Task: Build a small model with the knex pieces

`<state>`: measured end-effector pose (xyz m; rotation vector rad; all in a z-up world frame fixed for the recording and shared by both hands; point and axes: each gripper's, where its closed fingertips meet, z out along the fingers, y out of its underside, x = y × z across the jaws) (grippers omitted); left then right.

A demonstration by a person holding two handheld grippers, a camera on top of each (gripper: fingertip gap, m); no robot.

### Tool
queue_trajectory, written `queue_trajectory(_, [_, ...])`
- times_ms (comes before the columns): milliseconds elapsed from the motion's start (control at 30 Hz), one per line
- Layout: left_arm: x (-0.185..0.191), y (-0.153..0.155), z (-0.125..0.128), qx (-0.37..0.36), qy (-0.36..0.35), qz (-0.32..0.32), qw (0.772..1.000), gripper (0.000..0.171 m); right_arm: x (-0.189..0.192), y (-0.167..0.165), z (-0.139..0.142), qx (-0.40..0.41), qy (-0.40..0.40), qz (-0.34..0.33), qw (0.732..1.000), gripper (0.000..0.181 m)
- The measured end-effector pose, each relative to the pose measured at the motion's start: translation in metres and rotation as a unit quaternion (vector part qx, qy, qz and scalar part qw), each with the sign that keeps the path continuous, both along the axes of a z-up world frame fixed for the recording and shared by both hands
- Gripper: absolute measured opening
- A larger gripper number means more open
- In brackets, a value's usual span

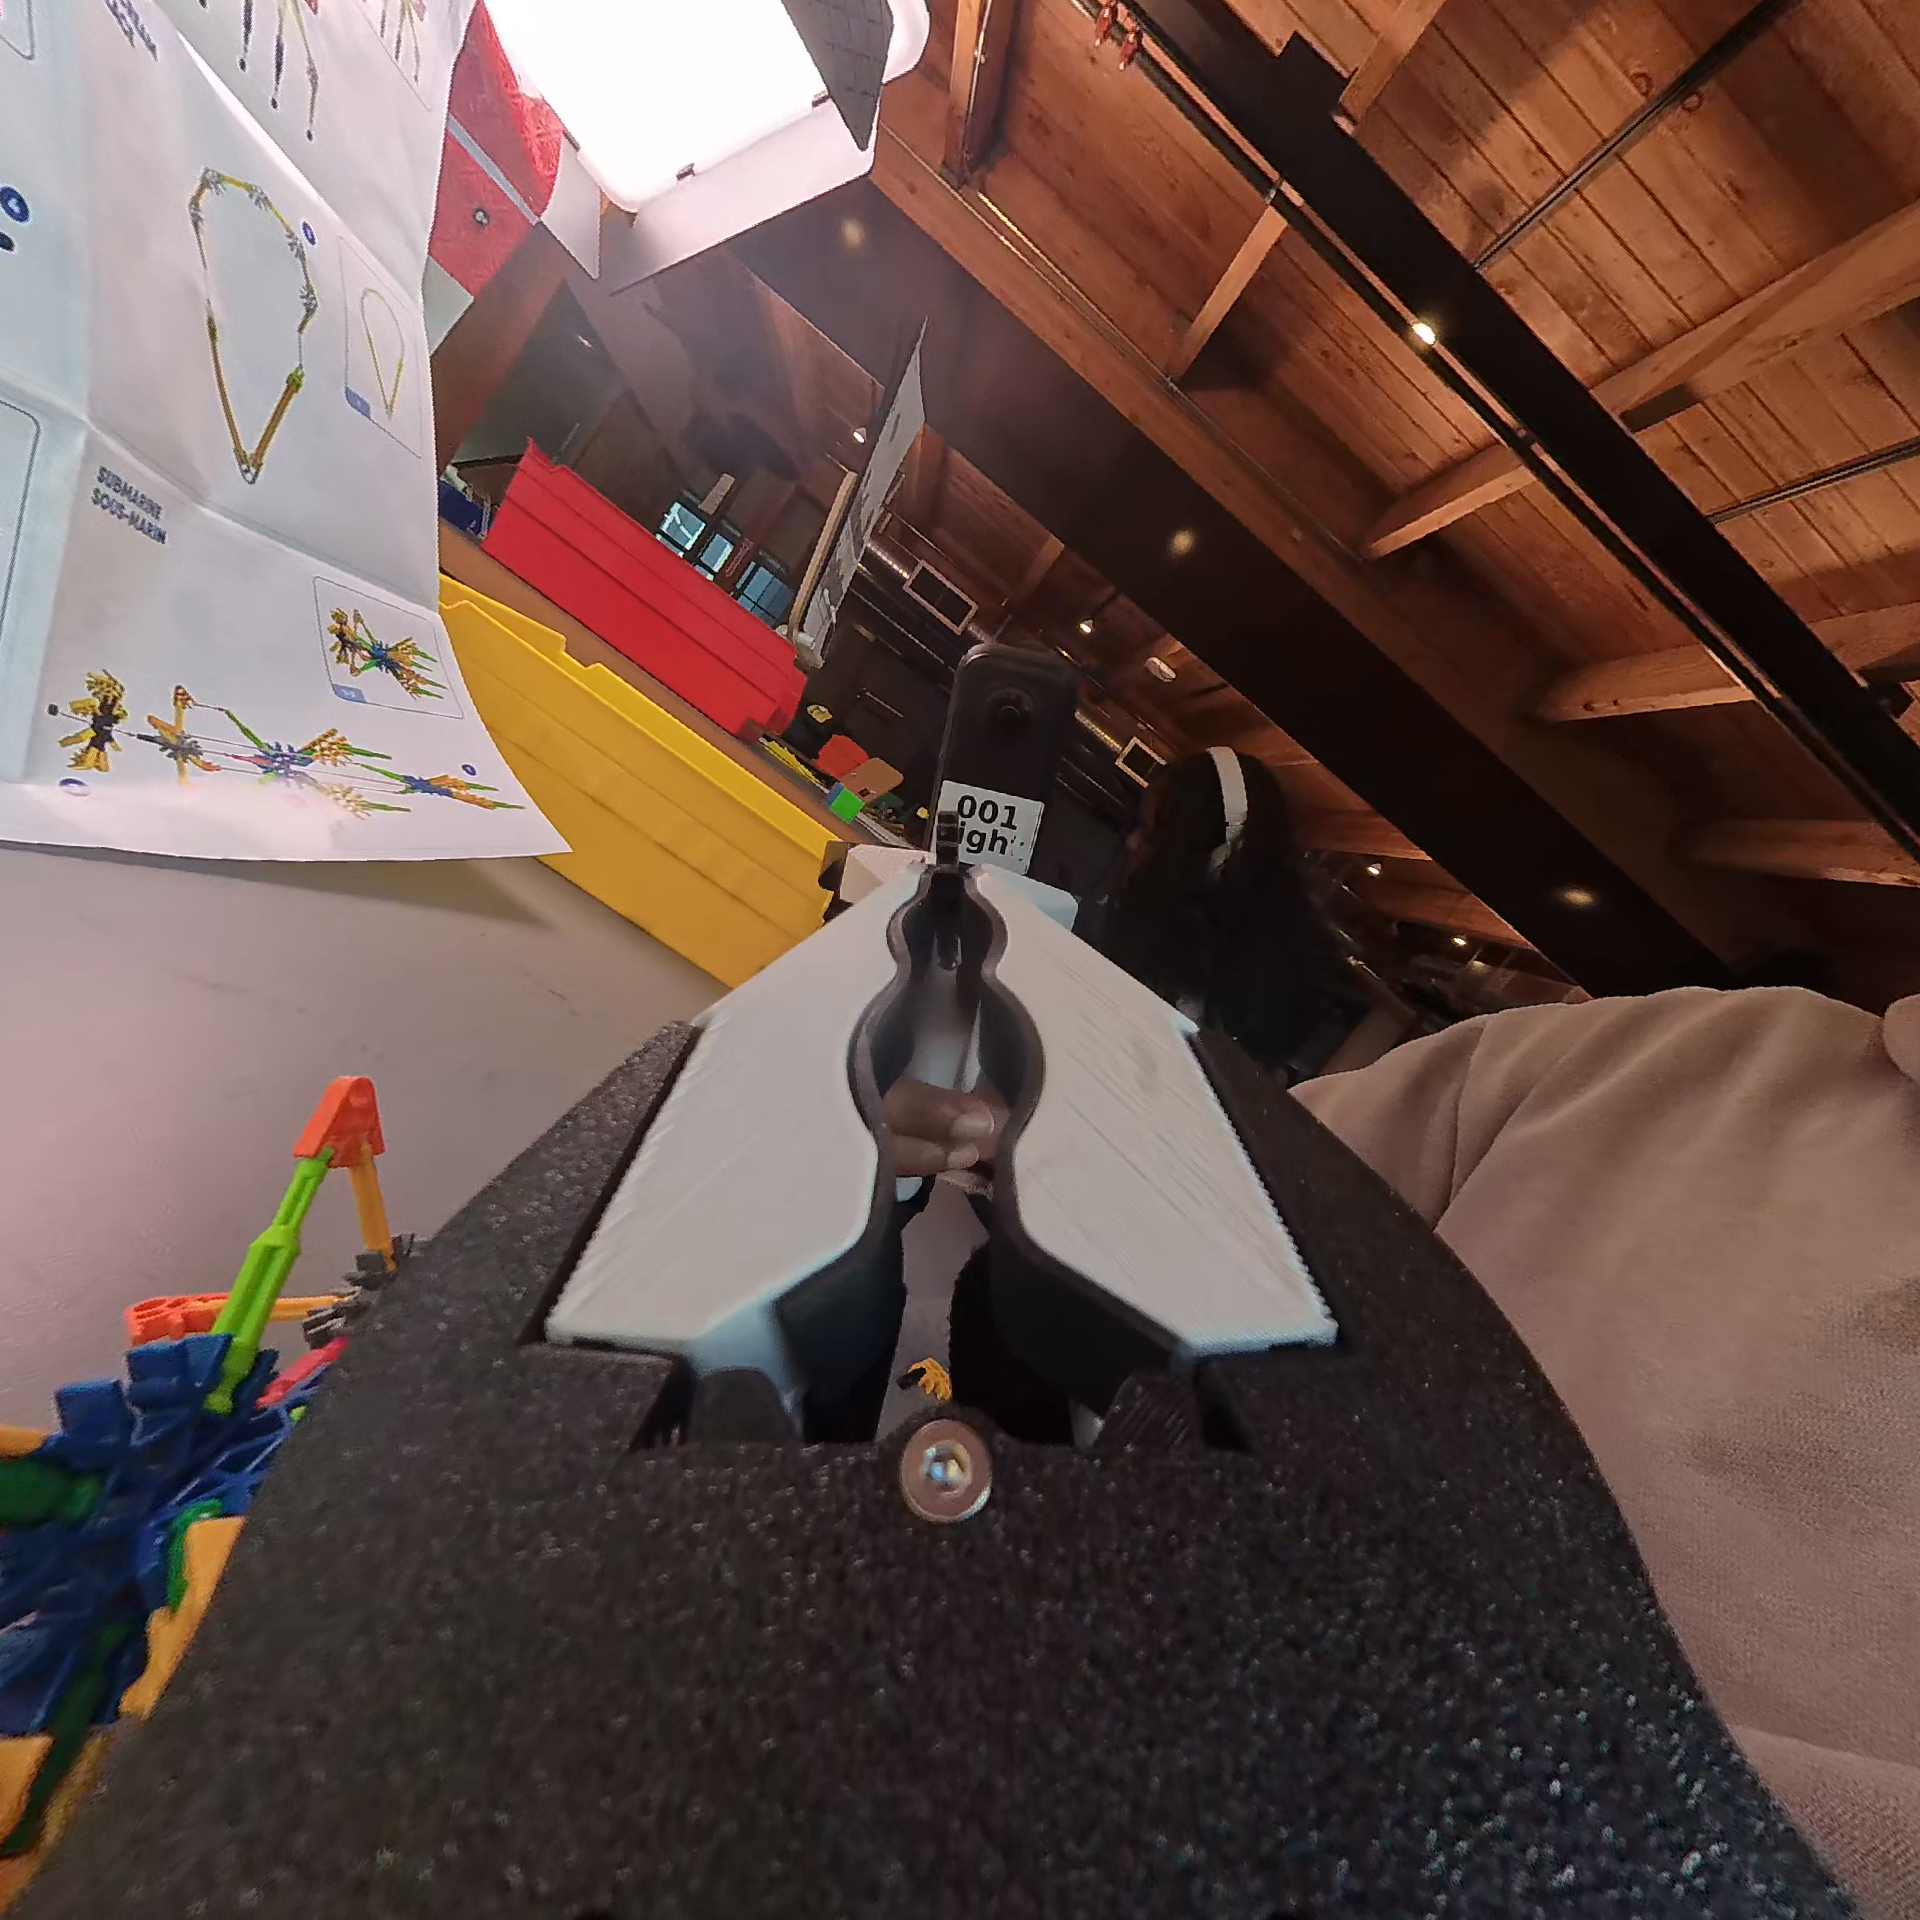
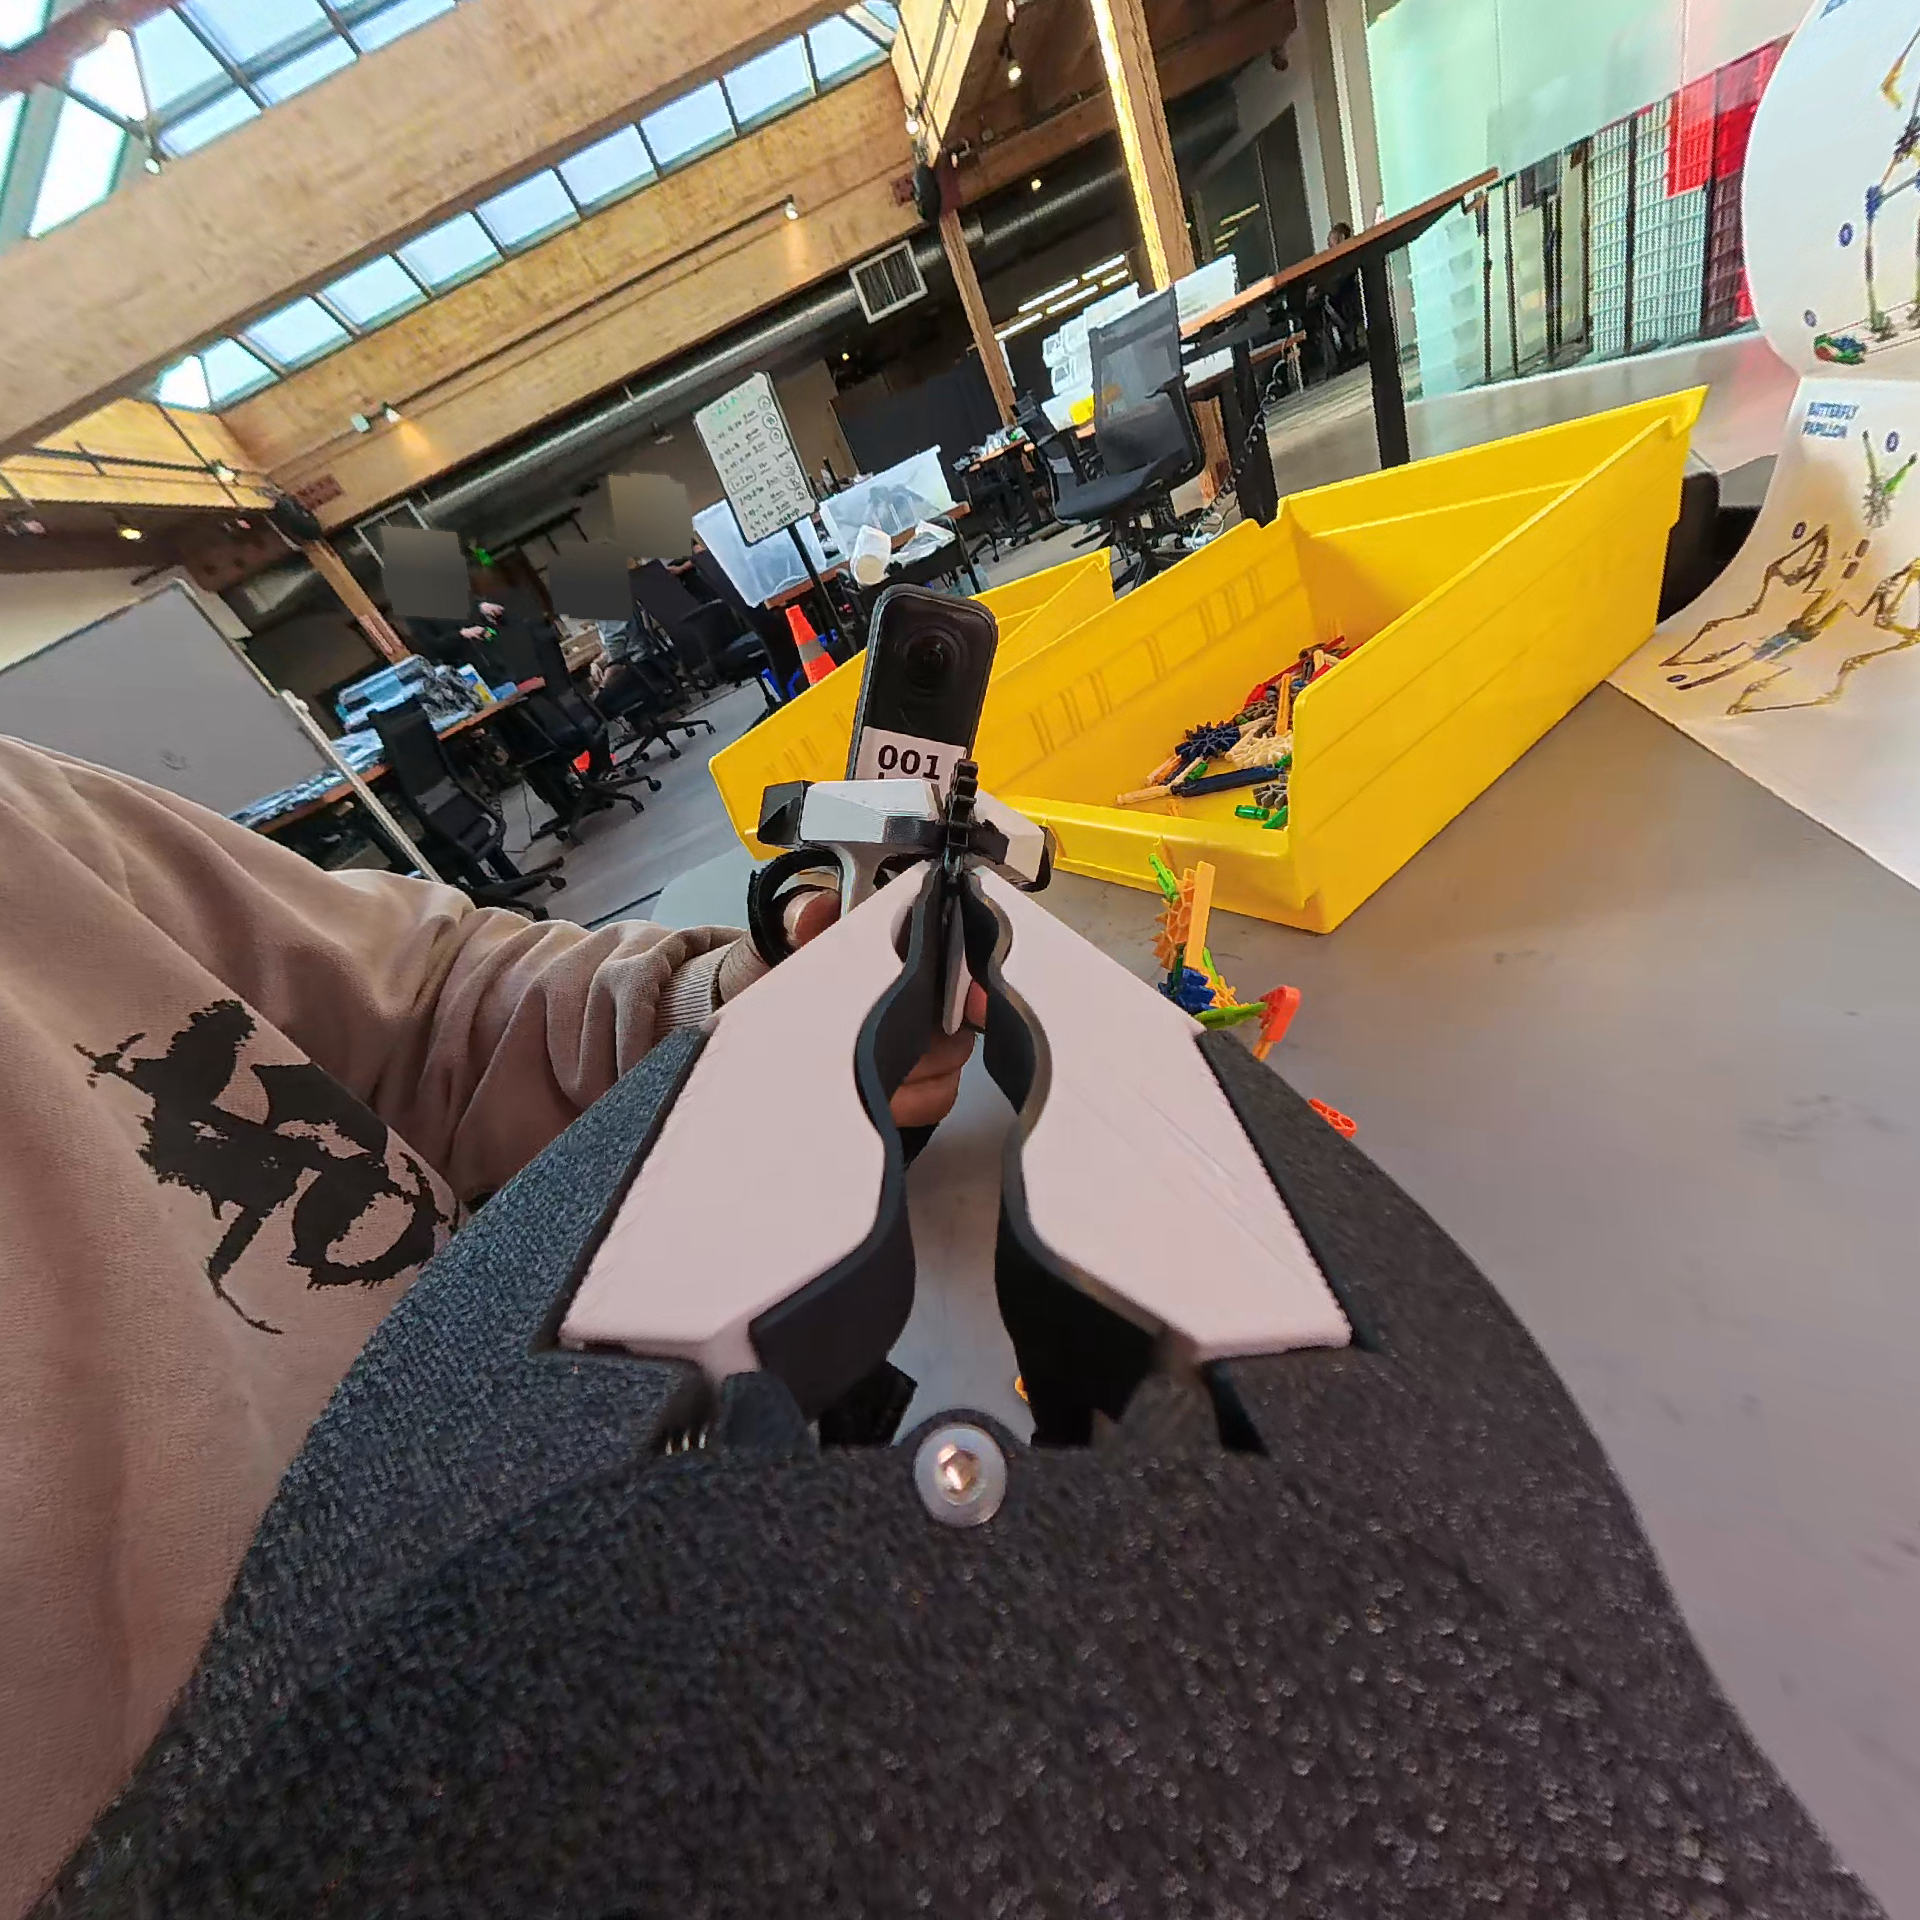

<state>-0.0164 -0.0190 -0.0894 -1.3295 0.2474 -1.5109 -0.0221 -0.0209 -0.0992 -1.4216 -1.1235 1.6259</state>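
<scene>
Left gripper (image 1: 948,883): tips pressed together on a small black connector (image 1: 948,831). Right gripper (image 2: 951,883): tips likewise closed on the same connector, held tip to tip above the grey table (image 2: 1558,1091). One white printed label (image 2: 907,762) is seen on the opposite camera. One instruction sheet (image 1: 208,520) with printed headings is propped up. Two yellow bins (image 2: 1351,665) are counted, the near one with loose pieces (image 2: 1236,748). One built model (image 1: 125,1455) lies beside the left gripper.
</scene>
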Motion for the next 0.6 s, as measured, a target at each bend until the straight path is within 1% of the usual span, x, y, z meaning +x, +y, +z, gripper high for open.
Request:
queue_trajectory(100, [0.002,-0.001,-0.002,-0.003,0.008,-0.009,1.000,0.003,0.002,-0.001,-0.001,0.011,-0.005,0.006,1.000,0.000])
queue_trajectory(200, [0.005,-0.005,-0.004,-0.006,0.028,-0.034,0.999,0.002,0.005,-0.002,-0.001,0.028,-0.016,0.022,0.999,0.000])
queue_trajectory(300, [0.011,-0.012,-0.009,0.015,0.082,-0.054,0.995,0.002,0.011,-0.007,-0.005,0.072,-0.046,0.041,0.996,0.000])
queue_trajectory(400, [0.021,-0.022,-0.018,0.042,0.155,-0.077,0.984,0.003,0.020,-0.015,-0.012,0.114,-0.078,0.072,0.988,0.001])
queue_trajectory(433, [0.025,-0.026,-0.019,0.053,0.168,-0.087,0.981,0.003,0.024,-0.019,-0.013,0.125,-0.080,0.084,0.985,0.001])
queue_trajectory(500, [0.031,-0.037,-0.015,0.065,0.164,-0.118,0.977,0.003,0.030,-0.029,-0.009,0.131,-0.066,0.112,0.983,0.001])
queue_trajectory(600, [0.042,-0.064,-0.006,0.091,0.132,-0.191,0.968,0.003,0.041,-0.054,0.002,0.126,-0.025,0.184,0.975,0.000])
